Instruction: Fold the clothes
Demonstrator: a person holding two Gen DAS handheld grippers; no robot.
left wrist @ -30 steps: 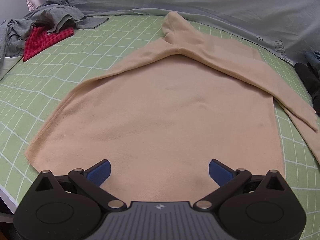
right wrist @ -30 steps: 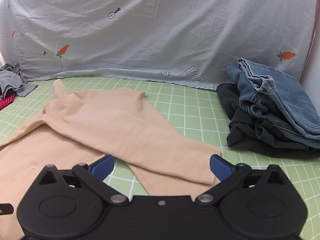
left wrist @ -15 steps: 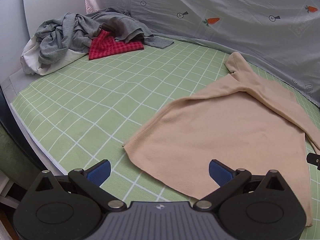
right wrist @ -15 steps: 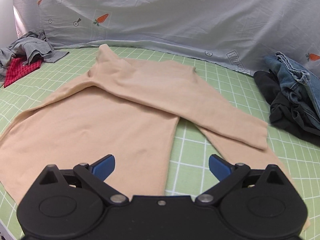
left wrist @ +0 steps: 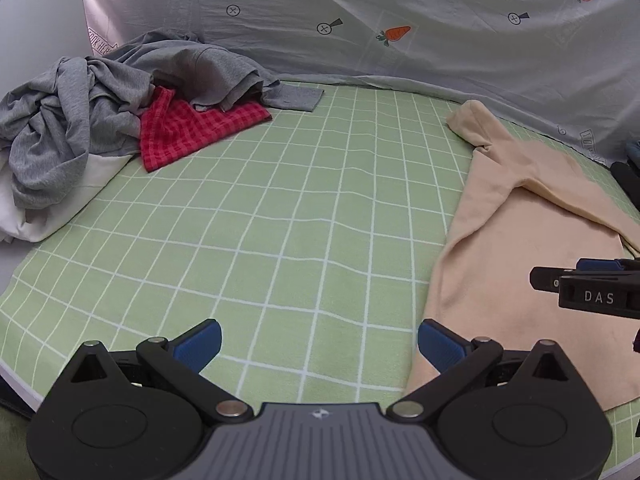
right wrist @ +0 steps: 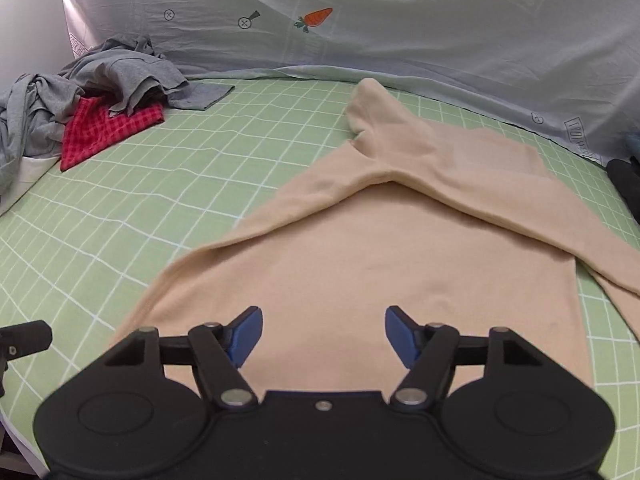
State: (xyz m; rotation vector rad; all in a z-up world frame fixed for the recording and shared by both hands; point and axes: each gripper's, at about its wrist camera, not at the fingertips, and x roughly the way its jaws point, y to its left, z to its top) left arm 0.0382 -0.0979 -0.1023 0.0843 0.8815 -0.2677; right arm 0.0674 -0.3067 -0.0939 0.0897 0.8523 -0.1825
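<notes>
1. Beige garment (right wrist: 400, 256) is seen spread flat on the green gridded mat (left wrist: 280, 220), toward the mat's right side in the left wrist view, with one sleeve already laid diagonally across the body and the high neck pointing toward the grey printed sheet (left wrist: 400, 20) at the back.
2. The right gripper (right wrist: 323, 336) is held low over the hem near the garment's near edge; its jaws are closing, with cloth lying beneath the gap, though no pinch can be confirmed (the pads appear clear of the fabric, as far as the fisheye allows).
3. The left gripper (left wrist: 318, 344) is held with its jaws wide apart and nothing between them, above bare mat just beside the garment's left bottom corner.
4. The step in hand is judged to be the approach to the bottom hem, ahead of a fold of the body.
5. For the next move, both bottom corners would need to be pinched, lifted together and carried toward the neck so that the edges are kept even.
6. Further out, a grey clothes pile (left wrist: 120, 92) with a red checked cloth (left wrist: 192, 128) is left at the far left corner, well apart.
</notes>
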